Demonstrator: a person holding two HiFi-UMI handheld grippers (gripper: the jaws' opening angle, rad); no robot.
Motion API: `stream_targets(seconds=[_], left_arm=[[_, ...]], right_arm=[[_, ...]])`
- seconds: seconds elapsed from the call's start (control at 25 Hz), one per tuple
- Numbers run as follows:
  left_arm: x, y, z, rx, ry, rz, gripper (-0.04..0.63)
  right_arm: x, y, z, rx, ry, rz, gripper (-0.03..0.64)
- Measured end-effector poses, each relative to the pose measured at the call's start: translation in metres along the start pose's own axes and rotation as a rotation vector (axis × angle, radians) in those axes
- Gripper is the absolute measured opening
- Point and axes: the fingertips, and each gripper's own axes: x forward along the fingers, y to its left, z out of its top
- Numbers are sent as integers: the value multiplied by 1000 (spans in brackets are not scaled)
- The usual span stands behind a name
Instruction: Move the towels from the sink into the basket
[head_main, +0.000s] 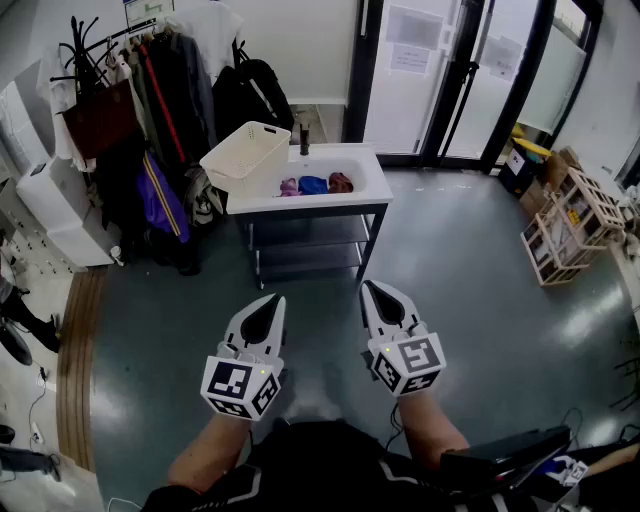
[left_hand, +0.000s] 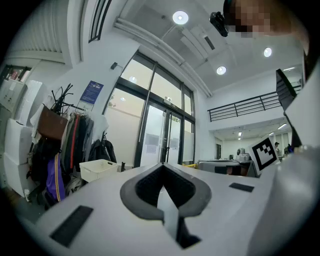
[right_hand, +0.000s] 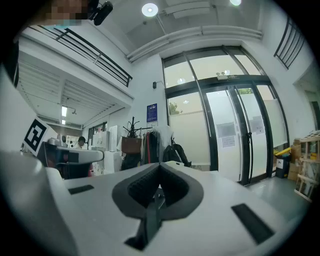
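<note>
A: Towels?
B: Purple towel, blue towel and maroon towel lie in the sink. The row runs along the sink's long axis. Each is bunched, so no heading can be read.
A: Basket?
B: White basket, tilted, at the sink's left end.
A: Tongs?
B: Left gripper and right gripper are both pressed together and empty. They are level, well short of the sink, tips toward it.

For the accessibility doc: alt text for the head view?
The left gripper and right gripper, jaws shut and empty, point across a grey floor toward a white sink holding three crumpled towels. A white basket rests tilted on the sink's left end.
</note>
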Motion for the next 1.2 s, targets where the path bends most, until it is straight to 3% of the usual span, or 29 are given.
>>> stream_targets(seconds=[0.6, 1.0, 1.2], left_arm=[[-10, 10, -2, -13, -3, -14, 2], [-29, 32, 5, -68, -29, -81, 3], [-38, 49, 1, -53, -20, -103, 3]], right_arm=[[4, 19, 1, -10, -14, 3, 2], [21, 45, 2, -22, 4, -8, 2], [28, 61, -1, -28, 5, -25, 2]])
